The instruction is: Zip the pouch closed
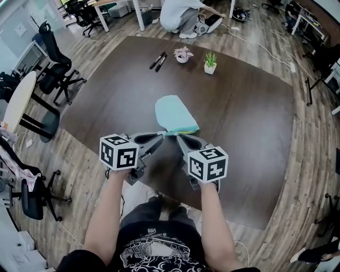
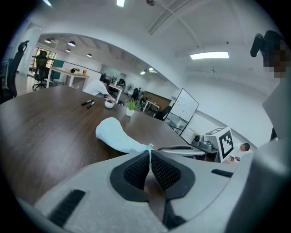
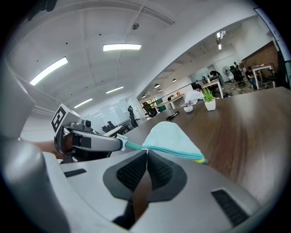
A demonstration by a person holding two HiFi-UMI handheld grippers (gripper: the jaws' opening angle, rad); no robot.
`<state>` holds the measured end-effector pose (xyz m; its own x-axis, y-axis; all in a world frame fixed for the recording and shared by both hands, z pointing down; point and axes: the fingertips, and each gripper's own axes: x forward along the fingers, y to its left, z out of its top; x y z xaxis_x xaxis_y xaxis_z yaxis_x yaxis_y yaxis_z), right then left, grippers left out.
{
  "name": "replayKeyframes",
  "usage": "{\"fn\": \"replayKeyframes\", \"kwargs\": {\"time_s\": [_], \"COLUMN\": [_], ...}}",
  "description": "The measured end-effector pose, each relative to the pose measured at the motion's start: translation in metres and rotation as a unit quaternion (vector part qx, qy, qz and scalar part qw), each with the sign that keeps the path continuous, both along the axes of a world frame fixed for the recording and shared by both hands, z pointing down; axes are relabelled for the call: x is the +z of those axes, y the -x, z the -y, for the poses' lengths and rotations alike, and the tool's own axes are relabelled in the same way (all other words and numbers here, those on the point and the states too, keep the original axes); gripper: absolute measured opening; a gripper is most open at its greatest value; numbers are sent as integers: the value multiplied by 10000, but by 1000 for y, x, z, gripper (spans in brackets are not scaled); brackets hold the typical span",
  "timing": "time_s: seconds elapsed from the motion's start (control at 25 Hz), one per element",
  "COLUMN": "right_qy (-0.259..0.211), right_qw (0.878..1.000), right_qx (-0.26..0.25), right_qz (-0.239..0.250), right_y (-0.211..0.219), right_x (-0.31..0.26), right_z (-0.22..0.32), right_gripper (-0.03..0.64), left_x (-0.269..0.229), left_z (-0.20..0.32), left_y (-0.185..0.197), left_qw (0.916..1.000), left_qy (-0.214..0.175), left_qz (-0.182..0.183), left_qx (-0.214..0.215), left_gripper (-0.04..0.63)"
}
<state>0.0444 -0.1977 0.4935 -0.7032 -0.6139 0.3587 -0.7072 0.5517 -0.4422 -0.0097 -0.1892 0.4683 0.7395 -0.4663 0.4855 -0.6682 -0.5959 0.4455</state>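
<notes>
A pale teal pouch (image 1: 175,113) lies on the dark brown table (image 1: 244,117), its zipper edge toward me. My left gripper (image 1: 161,135) is shut on the tab at the pouch's near-left end. In the left gripper view the jaws (image 2: 150,152) pinch that pale tab, and the pouch (image 2: 116,135) stretches away behind it. My right gripper (image 1: 177,136) sits right beside the left one, shut on the zipper pull. In the right gripper view its jaws (image 3: 146,152) meet on the teal zipper (image 3: 177,152), which runs from the left gripper's tip (image 3: 119,144) to a yellow end (image 3: 200,159).
Two black markers (image 1: 158,60) and two small potted plants (image 1: 183,54) (image 1: 210,62) stand at the far side of the table. A person crouches on the floor beyond it (image 1: 183,16). Office chairs (image 1: 56,69) stand to the left. The table's near edge is just below my grippers.
</notes>
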Motion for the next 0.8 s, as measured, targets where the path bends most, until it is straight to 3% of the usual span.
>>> {"fn": "replayKeyframes", "kwargs": {"time_s": [0.8], "right_qy": [8], "right_qw": [9998], "right_qx": [145], "right_qz": [-96], "right_y": [-2], "right_x": [5], "right_z": [2], "right_gripper": [3], "left_x": [-5], "left_z": [4], "left_y": [23], "left_qw": [9997], "left_qy": [-88], "left_qz": [113], "left_qx": [-198], "left_gripper": [20]}}
